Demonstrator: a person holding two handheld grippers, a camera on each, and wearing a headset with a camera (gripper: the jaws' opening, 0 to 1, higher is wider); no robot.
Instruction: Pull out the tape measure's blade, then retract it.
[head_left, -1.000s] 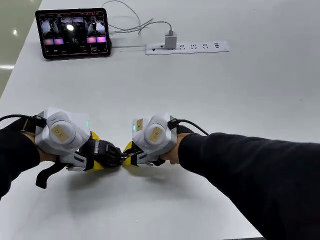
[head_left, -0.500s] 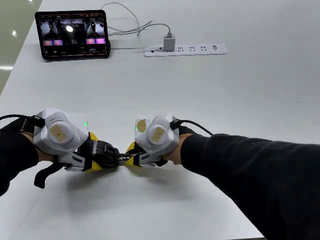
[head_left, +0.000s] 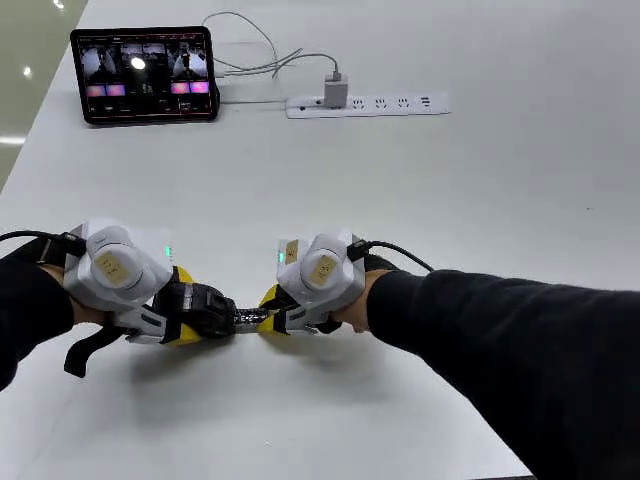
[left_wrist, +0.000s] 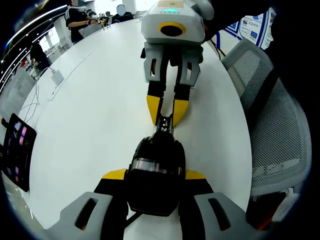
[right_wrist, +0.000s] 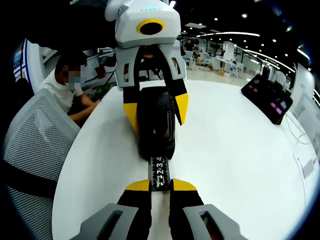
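Tape measure (left_wrist: 156, 170), black plastic-cased, near front of white table (head_left: 420, 180), clamped across its sides by left gripper (left_wrist: 155, 176); right gripper (right_wrist: 160, 186) nearly closed, pinching the short numbered blade (right_wrist: 160, 172). Risk: thin blade slips free under spring pull and snaps back.

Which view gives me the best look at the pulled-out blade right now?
The right gripper view: the blade lies face-up with its numbers readable, running from the black case to the right tongs. The left gripper view shows a short stretch beyond the case. The head view shows a thin sliver between the grippers.
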